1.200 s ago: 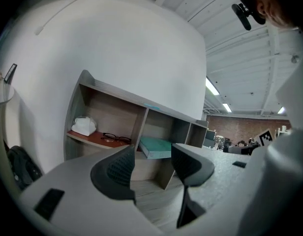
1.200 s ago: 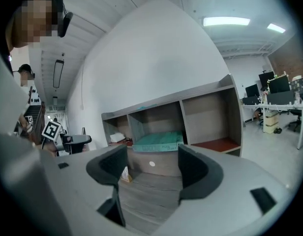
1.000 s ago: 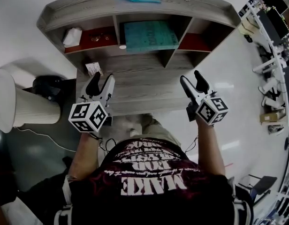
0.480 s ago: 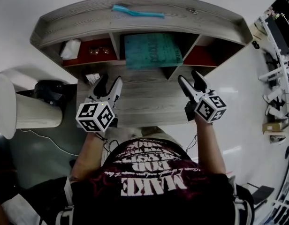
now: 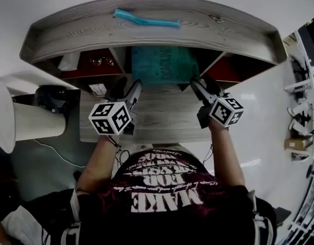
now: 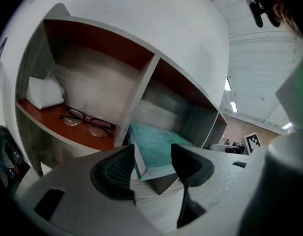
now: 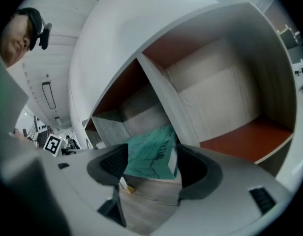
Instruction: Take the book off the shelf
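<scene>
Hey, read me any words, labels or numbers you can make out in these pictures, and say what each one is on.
"MAKE": big white print on the person's dark shirt, upside down in the head view.
Smaller print lines above it on the shirt: too distorted to read.
Print on the cover of the teal book: too blurred to read.

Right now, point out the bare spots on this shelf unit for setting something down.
Free: the right compartment's red floor; the desk before the book. Crowded: left compartment holds glasses and a white wad; the book fills the middle.
</scene>
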`<action>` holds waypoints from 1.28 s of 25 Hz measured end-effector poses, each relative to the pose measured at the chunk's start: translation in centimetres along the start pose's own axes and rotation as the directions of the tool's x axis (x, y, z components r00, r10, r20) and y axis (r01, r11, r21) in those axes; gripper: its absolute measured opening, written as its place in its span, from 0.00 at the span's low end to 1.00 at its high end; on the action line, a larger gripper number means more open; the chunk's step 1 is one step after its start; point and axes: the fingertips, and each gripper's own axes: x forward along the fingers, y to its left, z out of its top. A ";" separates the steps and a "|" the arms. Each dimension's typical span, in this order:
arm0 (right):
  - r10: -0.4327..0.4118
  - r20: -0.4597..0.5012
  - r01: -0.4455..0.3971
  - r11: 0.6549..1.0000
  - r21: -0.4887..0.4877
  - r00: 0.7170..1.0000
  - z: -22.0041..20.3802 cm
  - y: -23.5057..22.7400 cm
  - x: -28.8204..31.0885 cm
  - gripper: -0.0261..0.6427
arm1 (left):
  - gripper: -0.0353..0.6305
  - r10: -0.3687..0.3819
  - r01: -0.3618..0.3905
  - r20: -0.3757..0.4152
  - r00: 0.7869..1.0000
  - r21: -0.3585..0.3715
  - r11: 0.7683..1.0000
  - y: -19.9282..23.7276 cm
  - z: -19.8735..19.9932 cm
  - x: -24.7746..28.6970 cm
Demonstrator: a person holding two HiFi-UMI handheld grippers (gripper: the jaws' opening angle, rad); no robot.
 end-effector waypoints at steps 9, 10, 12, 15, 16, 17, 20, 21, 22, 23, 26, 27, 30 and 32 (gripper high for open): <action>-0.064 -0.006 0.064 0.996 0.059 0.998 -0.4 -2.2 1.2 0.39 | 0.42 -0.009 0.005 -0.089 0.996 -0.043 0.999 0.5 -1.5 3.7; -0.074 -0.010 0.075 0.996 0.052 0.997 -0.4 -2.2 1.3 0.39 | 0.42 -0.007 0.002 -0.099 0.995 -0.042 0.999 0.4 -1.7 3.9; -0.097 -0.023 0.098 0.995 0.034 0.995 -0.5 -2.2 1.4 0.40 | 0.42 0.001 -0.006 -0.106 0.994 -0.053 0.999 0.4 -1.9 4.1; -0.095 -0.069 0.098 0.994 0.043 0.993 -1.2 -2.1 1.7 0.42 | 0.45 0.017 -0.024 -0.105 0.994 -0.064 0.998 0.7 -2.0 4.1; -0.082 -0.088 0.087 0.995 0.053 0.993 -1.7 -1.9 1.9 0.44 | 0.45 0.020 -0.026 -0.105 0.994 -0.057 0.998 0.7 -2.0 4.1; -0.071 -0.098 0.078 0.995 0.061 0.993 -2.0 -1.7 2.1 0.44 | 0.45 0.018 -0.023 -0.107 0.994 -0.046 0.999 0.6 -2.1 4.2; -0.079 -0.100 0.083 0.996 0.037 0.992 -2.3 -1.3 2.2 0.38 | 0.44 0.007 -0.007 -0.119 0.993 0.002 1.000 0.1 -2.5 4.2; -0.086 -0.103 0.089 0.996 0.018 0.991 -2.4 -1.0 2.0 0.38 | 0.44 0.008 -0.006 -0.120 0.993 0.011 1.000 0.1 -2.6 3.9; -0.090 -0.104 0.091 0.996 0.004 0.990 -2.5 -0.7 1.8 0.38 | 0.44 0.008 -0.007 -0.118 0.993 0.015 1.000 0.1 -2.6 3.5; -0.091 -0.104 0.091 0.996 -0.005 0.990 -2.7 -0.2 1.5 0.38 | 0.44 0.009 -0.007 -0.114 0.993 0.018 1.000 0.1 -2.7 3.0; -0.088 -0.104 0.087 0.996 -0.017 0.991 -3.7 1.1 0.3 0.38 | 0.44 0.012 -0.007 -0.099 0.995 0.057 0.998 -0.3 -3.0 1.3; -0.090 -0.104 0.089 0.996 -0.014 0.990 -4.2 1.3 -0.1 0.38 | 0.44 0.013 -0.006 -0.095 0.995 0.075 0.997 -0.5 -3.2 0.7; -0.094 -0.107 0.095 0.996 0.003 0.990 -5.5 2.1 -1.4 0.38 | 0.44 0.012 -0.002 -0.089 0.996 0.113 0.994 -1.0 -3.7 -0.8; -0.098 -0.109 0.100 0.995 0.007 0.989 -6.2 2.7 -2.3 0.38 | 0.44 0.008 0.004 -0.088 0.996 0.133 0.991 -1.4 -4.1 -1.8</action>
